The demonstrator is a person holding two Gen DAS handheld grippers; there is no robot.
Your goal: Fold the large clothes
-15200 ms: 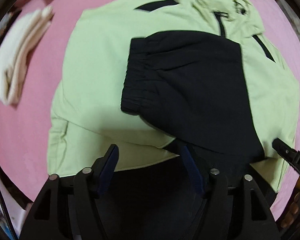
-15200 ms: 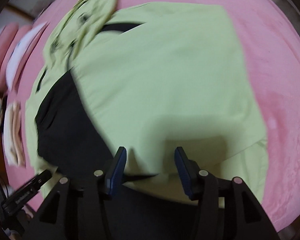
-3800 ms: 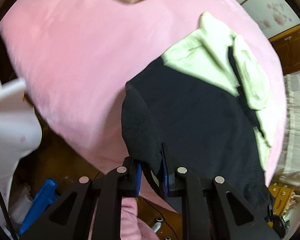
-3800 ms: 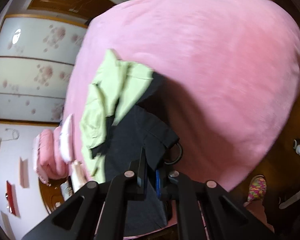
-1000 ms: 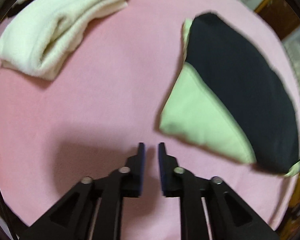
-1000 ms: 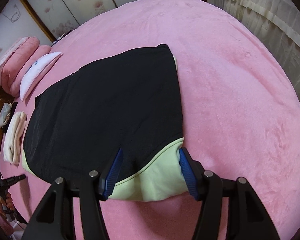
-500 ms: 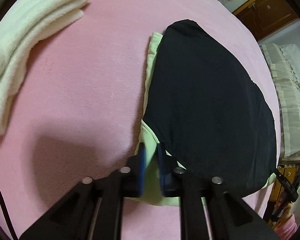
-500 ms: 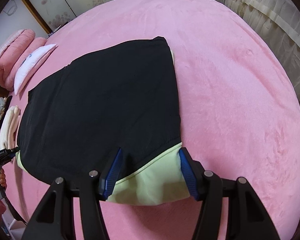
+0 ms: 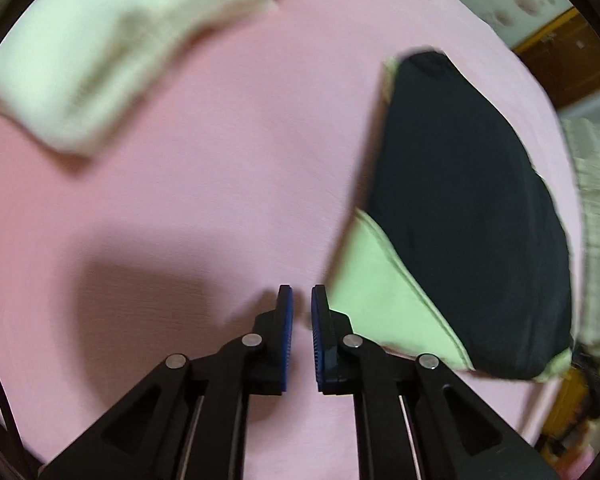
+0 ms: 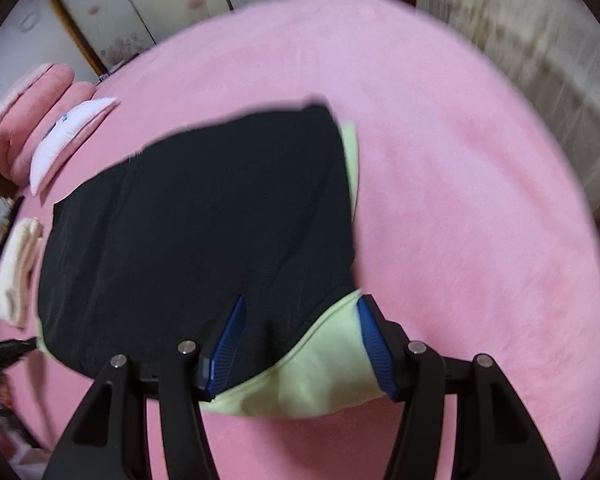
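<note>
Your jacket (image 9: 472,216), black & lime-green, lies folded into a flat, roughly rectangular bundle on the pink bed cover (image 9: 220,168); in the left wrist view it sits off to the right, in the right wrist view it fills the middle. Expect it to handle light and floppy w/ no stiffness: thin woven shell fabric, prob. a bit slick, so layers will likely slide over each other and the fold can spill if you lift by one layer only. Best hold, I'd judge, is at a corner or along a folded edge, pinching thru all layers, e.g. the lime-green corner nearest you. The black panel has a matte, faintly creased face; the green part is smooth w/ a stitched seam curving where the two colours meet. Your left gripper (image 9: 301,300) is nearly closed, just a thin slit btwn the blue ribbed pads, nothing in it; it hangs over bare cover just beside the green corner, not touching it. Your right gripper (image 10: 300,316) stands about half open, its fingers straddling the near green corner (image 10: 320,364); pads don't look to be pressing cloth, so it holds nothing. The cover is plush, fleecy, soft under pressure. A cream folded towel (image 9: 112,52) lies well apart, thick & terry-like; pink pillows (image 10: 32,112) sit at the far end.
</note>
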